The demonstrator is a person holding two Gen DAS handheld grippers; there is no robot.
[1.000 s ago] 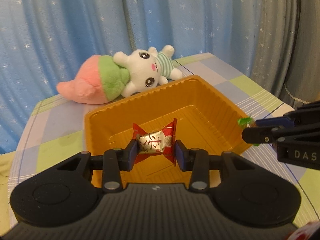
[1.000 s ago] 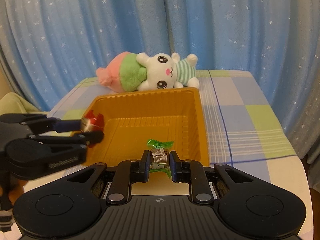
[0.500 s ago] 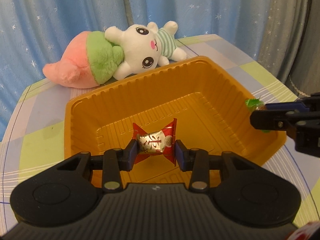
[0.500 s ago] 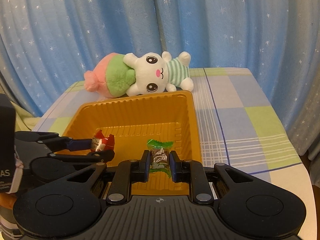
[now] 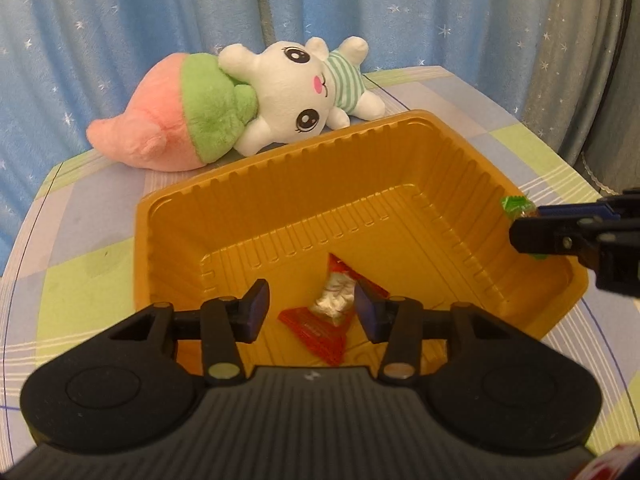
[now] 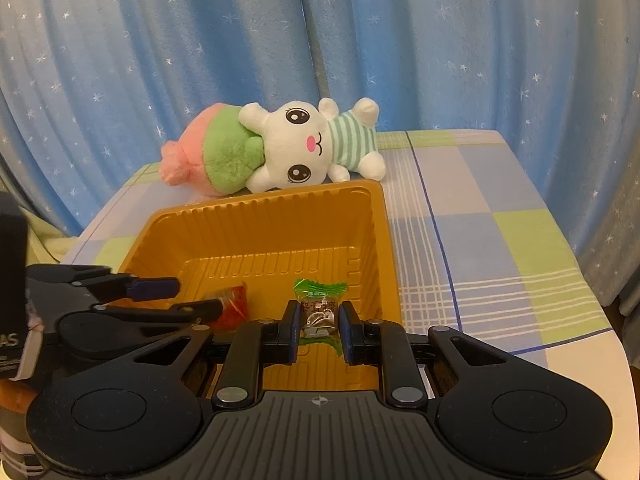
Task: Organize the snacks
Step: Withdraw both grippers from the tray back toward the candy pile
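Observation:
An orange plastic tray [image 5: 460, 168] stands on the checked tablecloth; it also shows in the right wrist view [image 6: 256, 236]. My left gripper [image 5: 310, 310] is open above the tray's near side. A red-wrapped candy [image 5: 332, 316] lies on the tray floor between its fingers, and shows in the right wrist view [image 6: 234, 306]. My right gripper [image 6: 319, 330] is shut on a green-wrapped candy [image 6: 318, 312] over the tray's right side. That candy shows in the left wrist view [image 5: 516, 206] at the right gripper's tip [image 5: 520, 232].
A white bunny plush [image 5: 308, 84] and a pink and green plush [image 5: 176, 116] lie behind the tray, against the blue star curtain. The checked table [image 6: 480, 240] extends right of the tray. A dark box [image 6: 12, 300] stands at the left edge.
My left gripper has opened and the red candy has dropped onto the tray floor. Both grippers have moved further over the tray. The right gripper still holds the green candy.

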